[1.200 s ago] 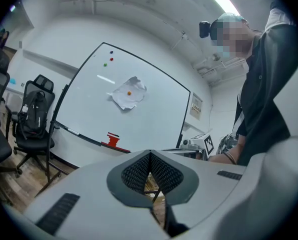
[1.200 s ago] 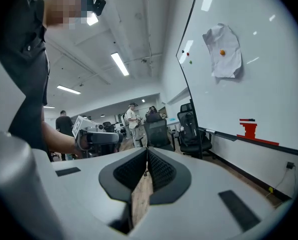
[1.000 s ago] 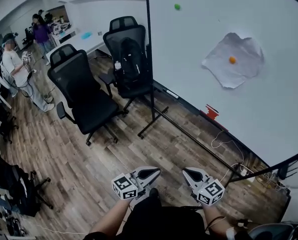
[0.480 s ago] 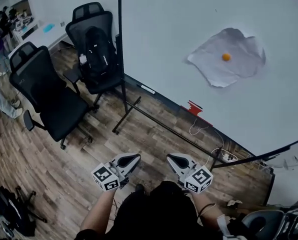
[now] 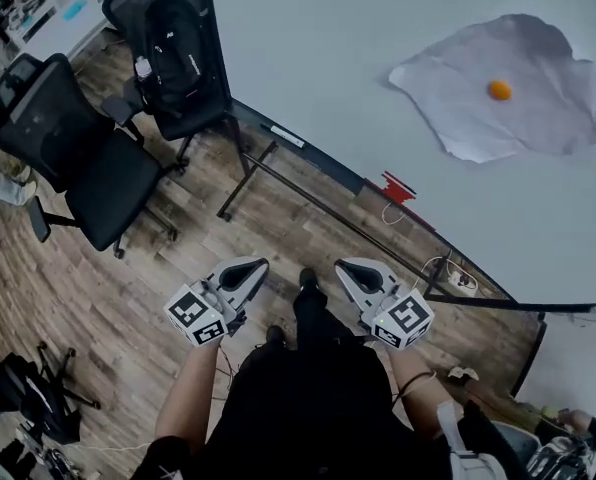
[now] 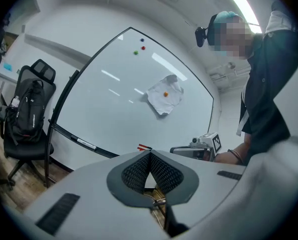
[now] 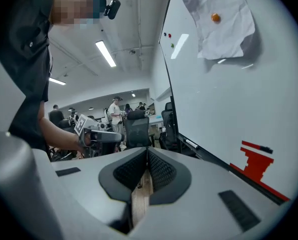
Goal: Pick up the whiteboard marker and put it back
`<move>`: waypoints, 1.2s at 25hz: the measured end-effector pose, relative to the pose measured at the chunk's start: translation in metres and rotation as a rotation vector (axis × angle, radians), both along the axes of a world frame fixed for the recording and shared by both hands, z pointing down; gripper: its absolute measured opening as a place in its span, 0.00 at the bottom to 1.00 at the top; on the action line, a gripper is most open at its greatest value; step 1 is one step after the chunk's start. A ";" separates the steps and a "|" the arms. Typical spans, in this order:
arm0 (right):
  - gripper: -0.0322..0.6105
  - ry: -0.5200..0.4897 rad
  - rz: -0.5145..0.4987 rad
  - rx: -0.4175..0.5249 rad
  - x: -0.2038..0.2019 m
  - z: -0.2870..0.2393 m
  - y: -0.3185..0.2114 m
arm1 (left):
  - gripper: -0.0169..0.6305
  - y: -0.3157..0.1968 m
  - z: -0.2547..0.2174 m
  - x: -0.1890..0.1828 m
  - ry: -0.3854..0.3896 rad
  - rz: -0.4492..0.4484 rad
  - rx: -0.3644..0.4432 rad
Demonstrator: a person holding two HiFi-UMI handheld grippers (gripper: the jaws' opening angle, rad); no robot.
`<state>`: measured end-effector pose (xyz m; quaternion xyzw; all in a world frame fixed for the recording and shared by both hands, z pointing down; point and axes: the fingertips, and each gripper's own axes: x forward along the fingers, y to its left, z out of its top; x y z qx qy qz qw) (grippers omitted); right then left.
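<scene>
**Status.** The approach is in hand and nothing is grasped. The left tool has its jaws pressed together with nothing between them. The right tool is the same, jaws together and empty. Both hang side by side, well short of the whiteboard.

**Task item.** What I take to be the whiteboard marker, a slim white stick, lies flat along the whiteboard's bottom ledge, towards the whiteboard's left end. A red item sits farther right below the whiteboard, well apart from the marker.

**Recommendation.**
- I judge the left tool the better placed, being on the side of the whiteboard's left end.
- I would part its jaws before arriving, not at the ledge.
- I would come in square to the whiteboard's face and set the jaws across the barrel at its middle.
- After closing firmly, I would lift straight up off the ledge.

**Risks, as I judge them.**
- A round barrel may roll off the whiteboard's ledge if nudged.
- The jaw nearer the whiteboard's face has little room.
- The chair with backpack beside the whiteboard's left edge crowds the approach.
</scene>
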<state>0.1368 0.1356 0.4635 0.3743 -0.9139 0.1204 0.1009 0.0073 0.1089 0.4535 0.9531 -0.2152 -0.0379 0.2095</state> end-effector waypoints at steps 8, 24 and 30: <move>0.08 -0.014 -0.204 0.010 0.000 -0.001 -0.087 | 0.05 -0.084 -0.007 0.020 -0.059 -0.119 -0.017; 0.08 0.176 -0.406 0.118 -0.027 0.019 -0.160 | 0.05 -0.189 -0.003 -0.003 -0.076 -0.191 -0.021; 0.08 0.167 -0.311 0.112 -0.064 0.017 -0.204 | 0.05 -0.236 0.001 -0.030 -0.043 -0.086 -0.025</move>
